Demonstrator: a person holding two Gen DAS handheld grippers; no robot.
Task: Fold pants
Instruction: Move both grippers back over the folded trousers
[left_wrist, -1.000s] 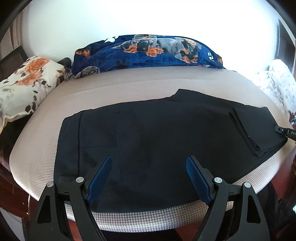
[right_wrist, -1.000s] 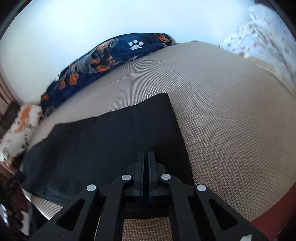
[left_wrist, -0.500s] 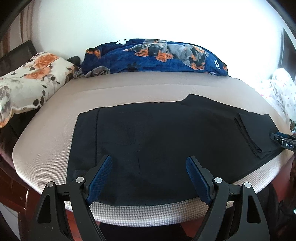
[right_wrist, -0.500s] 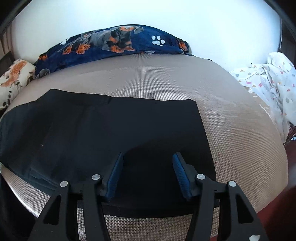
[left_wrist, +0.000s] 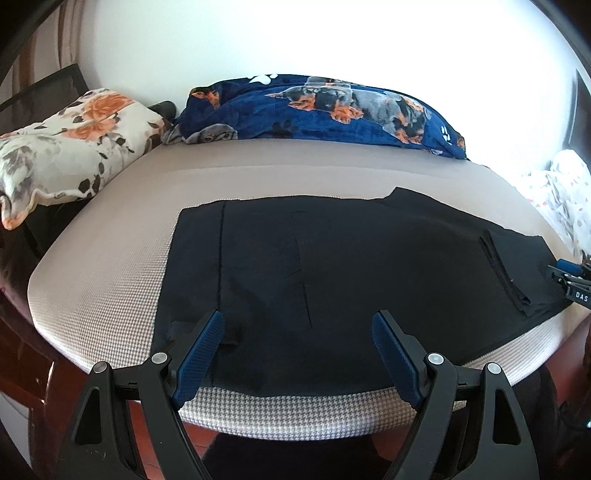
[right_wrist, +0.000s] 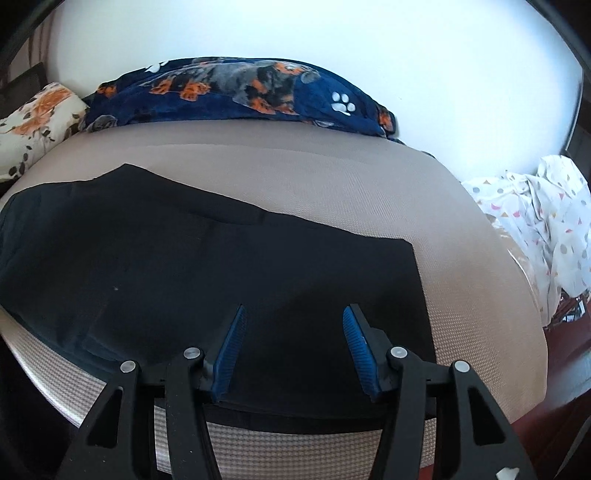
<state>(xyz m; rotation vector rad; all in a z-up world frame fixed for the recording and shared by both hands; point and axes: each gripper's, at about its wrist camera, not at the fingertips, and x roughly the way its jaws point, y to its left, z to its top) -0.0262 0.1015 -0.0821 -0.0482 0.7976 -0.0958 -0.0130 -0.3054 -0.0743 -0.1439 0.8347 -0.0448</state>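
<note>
Black pants (left_wrist: 351, 266) lie flat across the beige houndstooth bed (left_wrist: 110, 266), with a folded-over leg end (left_wrist: 517, 266) at the right. My left gripper (left_wrist: 298, 314) hovers open over the near edge of the pants by the waistband side, with nothing between its blue pads. My right gripper (right_wrist: 295, 308) is open above the leg end of the pants (right_wrist: 184, 266), its pads apart and not pressing the cloth. The right gripper's tip (left_wrist: 569, 280) also shows at the right edge of the left wrist view.
A navy dog-print blanket (left_wrist: 332, 110) lies along the far side by the white wall. A floral pillow (left_wrist: 66, 147) sits at the left end. A white spotted cloth (right_wrist: 535, 229) is heaped at the right end. Dark wood floor shows below the bed's near edge.
My right gripper went from shut on the pants' edge to open, rolled level and drew back. The left gripper drifted a little to the left along the bed edge, still open.
</note>
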